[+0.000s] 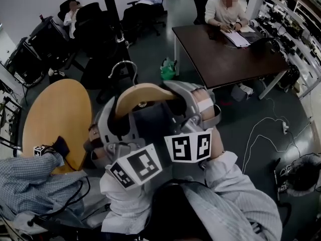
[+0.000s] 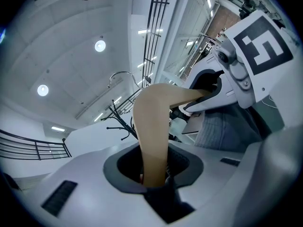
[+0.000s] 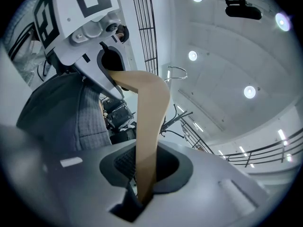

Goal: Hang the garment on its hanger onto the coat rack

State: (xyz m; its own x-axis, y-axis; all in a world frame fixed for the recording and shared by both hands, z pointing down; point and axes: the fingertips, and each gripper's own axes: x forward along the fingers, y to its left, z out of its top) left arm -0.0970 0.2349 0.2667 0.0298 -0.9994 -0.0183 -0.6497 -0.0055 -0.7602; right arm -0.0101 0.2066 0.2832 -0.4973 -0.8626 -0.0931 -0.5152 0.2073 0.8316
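A tan wooden hanger (image 1: 143, 94) with a metal hook (image 1: 125, 69) carries a grey garment (image 1: 150, 122), held up in front of me. My left gripper (image 1: 106, 124) is shut on the hanger's left arm (image 2: 154, 126), and my right gripper (image 1: 200, 104) is shut on its right arm (image 3: 149, 122). In the left gripper view the wood runs into the left gripper (image 2: 154, 174), with the hook (image 2: 124, 75) above. The right gripper view shows the same for the right gripper (image 3: 144, 183). The black coat rack (image 1: 108, 4) stands beyond the hanger, apart from the hook.
A round wooden table (image 1: 55, 119) lies at the left. At the right stands a dark desk (image 1: 225, 54) with a seated person (image 1: 225, 11). Office chairs with people sit behind the rack. A green bag (image 1: 168, 69) and cables (image 1: 266, 134) lie on the floor.
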